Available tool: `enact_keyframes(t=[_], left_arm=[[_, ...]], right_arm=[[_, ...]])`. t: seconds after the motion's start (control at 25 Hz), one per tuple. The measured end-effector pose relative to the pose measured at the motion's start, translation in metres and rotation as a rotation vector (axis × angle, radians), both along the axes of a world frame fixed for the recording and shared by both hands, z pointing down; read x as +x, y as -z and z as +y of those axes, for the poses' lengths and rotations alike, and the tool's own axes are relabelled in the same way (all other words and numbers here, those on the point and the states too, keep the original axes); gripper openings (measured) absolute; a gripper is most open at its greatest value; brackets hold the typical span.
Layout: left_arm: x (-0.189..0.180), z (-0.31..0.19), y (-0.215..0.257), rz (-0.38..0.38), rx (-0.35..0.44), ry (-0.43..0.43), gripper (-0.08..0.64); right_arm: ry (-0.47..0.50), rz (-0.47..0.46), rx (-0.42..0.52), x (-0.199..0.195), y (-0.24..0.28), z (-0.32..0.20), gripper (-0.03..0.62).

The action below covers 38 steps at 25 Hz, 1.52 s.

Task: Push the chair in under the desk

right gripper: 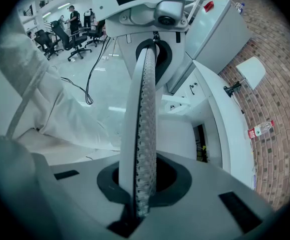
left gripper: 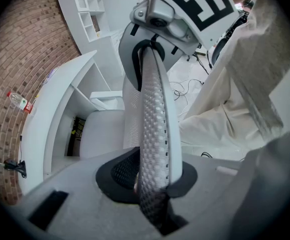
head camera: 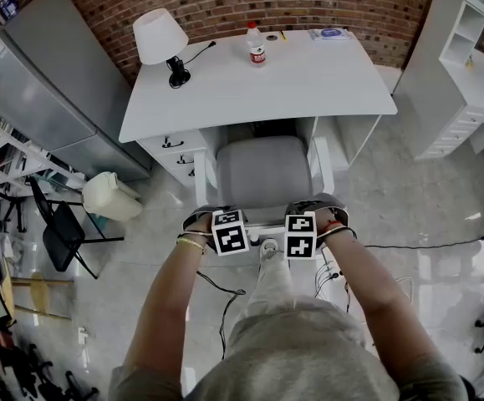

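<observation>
The chair (head camera: pixel 262 172) is about halfway under the desk (head camera: pixel 308 82), and the rear of its seat is not yet in. The left gripper (left gripper: pixel 152 184) and the right gripper (right gripper: pixel 140 184) each clamp the backrest (left gripper: pixel 155 109). The bin (head camera: pixel 110 195) left of the desk and the cables (head camera: pixel 225 295) before it seem clear of the path.
</observation>
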<state>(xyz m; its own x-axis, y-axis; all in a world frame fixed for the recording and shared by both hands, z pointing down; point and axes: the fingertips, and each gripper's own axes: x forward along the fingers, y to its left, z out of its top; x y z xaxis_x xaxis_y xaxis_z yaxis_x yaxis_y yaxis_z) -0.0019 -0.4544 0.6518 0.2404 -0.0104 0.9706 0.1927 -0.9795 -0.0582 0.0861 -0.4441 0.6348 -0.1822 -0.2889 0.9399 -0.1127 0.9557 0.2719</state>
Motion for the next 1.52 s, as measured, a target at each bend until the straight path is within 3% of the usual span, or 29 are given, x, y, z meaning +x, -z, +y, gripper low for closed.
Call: enact_keyframes(t=[1.52], left_arm=[[0.006, -0.032, 0.002, 0.002, 0.003, -0.019, 0.072]], right_arm=[[0.002, -0.007, 0.017, 0.005, 0.003, -0.030, 0.020]])
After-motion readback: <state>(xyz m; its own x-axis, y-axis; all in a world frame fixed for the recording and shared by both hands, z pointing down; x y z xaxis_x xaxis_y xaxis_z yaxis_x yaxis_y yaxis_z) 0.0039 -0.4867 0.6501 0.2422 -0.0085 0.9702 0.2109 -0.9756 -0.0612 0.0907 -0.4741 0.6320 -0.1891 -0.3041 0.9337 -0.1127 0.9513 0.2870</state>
